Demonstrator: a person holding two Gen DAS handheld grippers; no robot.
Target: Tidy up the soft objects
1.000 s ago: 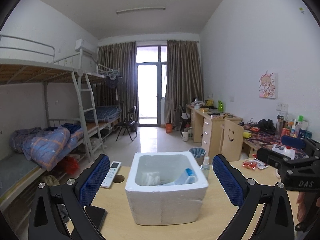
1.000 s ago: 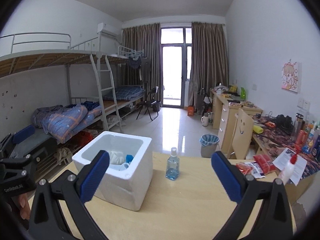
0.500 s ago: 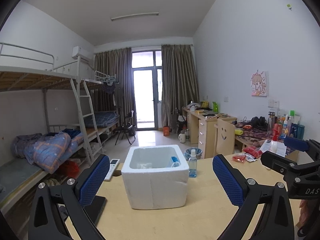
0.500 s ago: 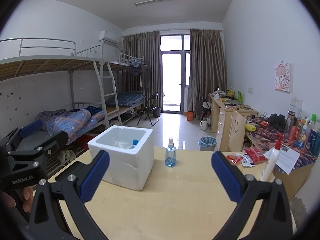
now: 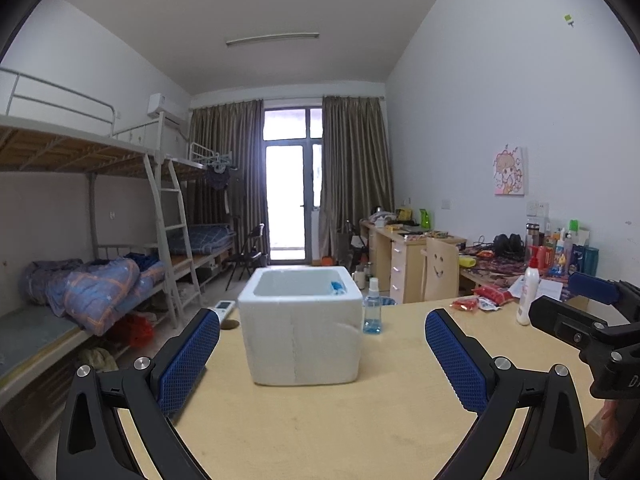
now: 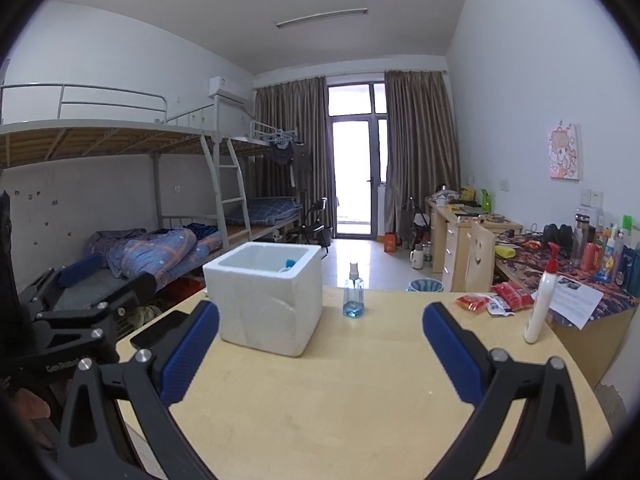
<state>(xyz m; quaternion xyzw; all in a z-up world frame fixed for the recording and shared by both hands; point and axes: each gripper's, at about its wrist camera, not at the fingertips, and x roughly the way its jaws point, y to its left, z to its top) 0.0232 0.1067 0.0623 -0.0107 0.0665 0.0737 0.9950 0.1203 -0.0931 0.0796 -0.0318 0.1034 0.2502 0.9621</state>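
A white foam box (image 5: 301, 312) (image 6: 267, 297) stands on the wooden table (image 5: 360, 420) (image 6: 360, 400), beyond both grippers. Only a blue item (image 5: 337, 286) (image 6: 291, 263) shows above its far rim; the rest of its contents is hidden. My left gripper (image 5: 322, 344) is open and empty, held back from the box. My right gripper (image 6: 320, 340) is open and empty too, to the right of the box. Each gripper shows at the edge of the other's view.
A small spray bottle (image 5: 372, 307) (image 6: 353, 291) with blue liquid stands right of the box. A white pump bottle (image 6: 541, 304) and red snack packets (image 6: 492, 299) lie at the table's right. A dark phone (image 6: 160, 330) and a remote (image 5: 222, 307) sit at the left. Bunk beds fill the left.
Both grippers have pulled back and lowered from above the box; it now sits farther away and its inside is mostly out of sight. Both stayed open.
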